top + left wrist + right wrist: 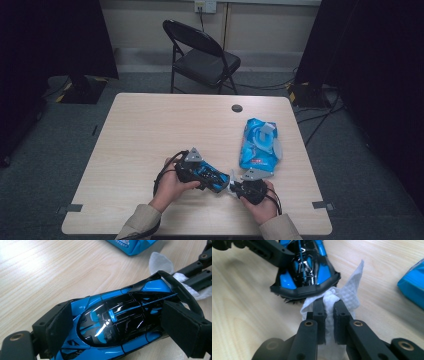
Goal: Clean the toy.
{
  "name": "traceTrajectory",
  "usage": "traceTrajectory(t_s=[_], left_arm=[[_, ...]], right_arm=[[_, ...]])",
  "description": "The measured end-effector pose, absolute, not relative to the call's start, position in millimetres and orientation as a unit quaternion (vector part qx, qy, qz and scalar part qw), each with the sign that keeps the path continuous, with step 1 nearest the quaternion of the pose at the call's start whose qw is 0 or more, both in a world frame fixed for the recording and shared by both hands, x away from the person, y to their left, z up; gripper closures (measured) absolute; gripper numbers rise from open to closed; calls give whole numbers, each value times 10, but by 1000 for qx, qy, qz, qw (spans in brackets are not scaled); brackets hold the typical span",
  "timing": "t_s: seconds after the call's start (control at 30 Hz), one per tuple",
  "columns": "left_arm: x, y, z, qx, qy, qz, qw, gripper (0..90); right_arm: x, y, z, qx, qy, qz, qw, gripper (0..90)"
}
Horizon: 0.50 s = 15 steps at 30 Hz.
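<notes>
Wooden table (150, 130), left hand-held gripper (200, 172) clamping toy car (212, 176) lengthwise, tail toward wipe (344, 298) pinched by right hand-held gripper (329, 305)

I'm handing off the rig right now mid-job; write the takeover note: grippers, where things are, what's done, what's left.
Left gripper: shut on the blue and black toy car, gripping its sides just above the table.
Right gripper: shut on a white wet wipe, pressed against the car's rear wing.
Wipes pack: on the table beyond the right gripper, flap open.
Done: wipe pulled, car held.
Left: likely finish wiping the car, then set car and wipe down.
</notes>
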<state>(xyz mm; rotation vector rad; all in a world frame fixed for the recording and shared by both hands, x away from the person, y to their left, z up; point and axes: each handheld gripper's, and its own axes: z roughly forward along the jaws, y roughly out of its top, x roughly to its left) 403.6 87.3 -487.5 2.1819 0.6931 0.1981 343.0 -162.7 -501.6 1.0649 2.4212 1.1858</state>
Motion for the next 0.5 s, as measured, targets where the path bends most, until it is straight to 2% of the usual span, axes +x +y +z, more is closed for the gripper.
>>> traceTrajectory(t_s=[0.5], left_arm=[[4035, 872, -4875, 866, 275, 79, 409, 107]], right_arm=[[3288, -1584, -5001, 353, 838, 404, 99, 837]])
